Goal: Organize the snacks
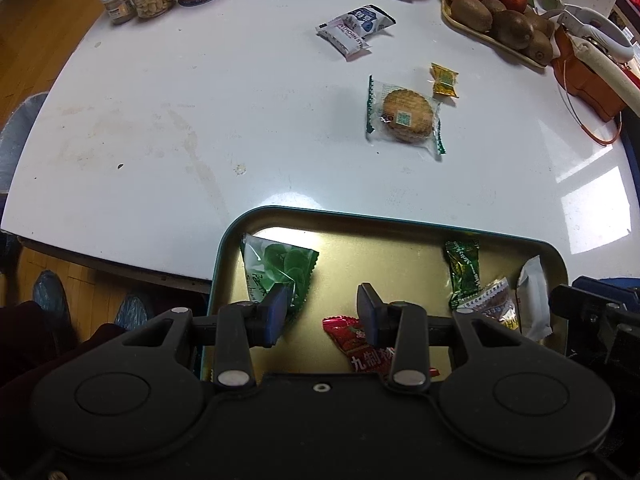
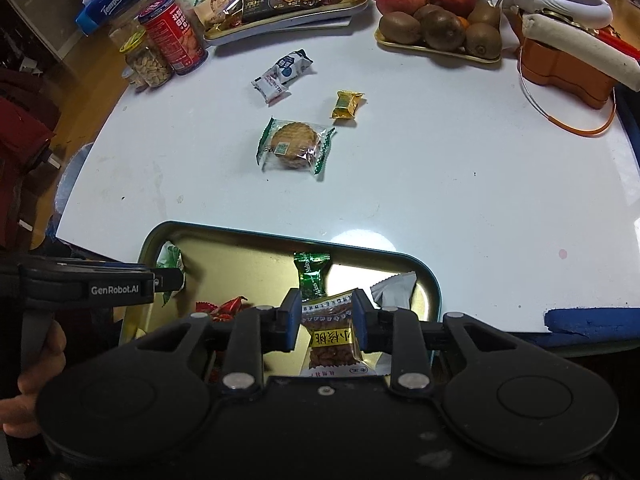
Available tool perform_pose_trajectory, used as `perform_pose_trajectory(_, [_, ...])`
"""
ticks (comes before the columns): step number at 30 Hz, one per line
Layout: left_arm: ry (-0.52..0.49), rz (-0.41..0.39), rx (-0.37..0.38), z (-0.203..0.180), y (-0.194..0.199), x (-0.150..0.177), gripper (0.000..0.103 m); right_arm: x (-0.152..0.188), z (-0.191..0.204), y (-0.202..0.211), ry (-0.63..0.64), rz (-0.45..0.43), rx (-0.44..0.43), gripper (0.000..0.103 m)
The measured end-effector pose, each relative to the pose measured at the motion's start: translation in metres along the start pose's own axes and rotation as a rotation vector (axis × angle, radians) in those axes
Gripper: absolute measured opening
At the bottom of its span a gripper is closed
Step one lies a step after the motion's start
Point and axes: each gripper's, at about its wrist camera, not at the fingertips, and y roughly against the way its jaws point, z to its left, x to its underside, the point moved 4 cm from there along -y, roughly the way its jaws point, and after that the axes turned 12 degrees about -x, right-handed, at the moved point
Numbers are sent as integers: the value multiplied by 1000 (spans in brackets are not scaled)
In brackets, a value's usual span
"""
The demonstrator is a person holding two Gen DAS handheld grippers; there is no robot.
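The clear-wrapped walnut snack packet lies in the gold metal tray at the worktop's near edge, between the right gripper's narrow, loosened jaws; the round wrapped biscuit mid-worktop seems next, while the left gripper hangs half-open, empty.

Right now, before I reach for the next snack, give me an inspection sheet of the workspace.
Surface: white glossy table, faint stains.
Job's things: teal-rimmed gold tray holds five wrapped snacks; clear-wrapped round biscuit, gold-foil candy, two white-and-blue packets lie loose.
Clutter: peanut jar, red can, fruit tray, far sweets tray.
Grippers: left gripper open over tray; right gripper open, brown nut-snack packet between pads.
Cables: orange cord.
Surroundings: wooden floor.
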Motion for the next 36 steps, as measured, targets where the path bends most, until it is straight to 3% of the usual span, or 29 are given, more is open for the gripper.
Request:
perform_pose_trajectory(3, [15, 1, -17, 4, -5, -2, 48, -3, -3, -5, -16, 10, 9, 37])
perform_pose_trajectory(10, [41, 8, -50, 10, -18, -9, 48, -11, -21, -28, -126, 48, -5, 37])
perform_pose_trajectory(14, [63, 20, 4, 13, -21, -12, 48, -17, -31, -39, -201, 51, -22, 37])
perform_pose_trajectory(18, [63, 46, -1, 10, -32, -15, 48, -23, -37, -51, -263, 58, -29, 39])
perform_pose_trajectory(30, [62, 64, 34, 13, -39, -20, 48, -30, -32, -66, -239, 67, -29, 39])
perform_pose_trajectory(36, [38, -11, 1, 11, -29, -25, 48, -34, -29, -61, -226, 35, -41, 39])
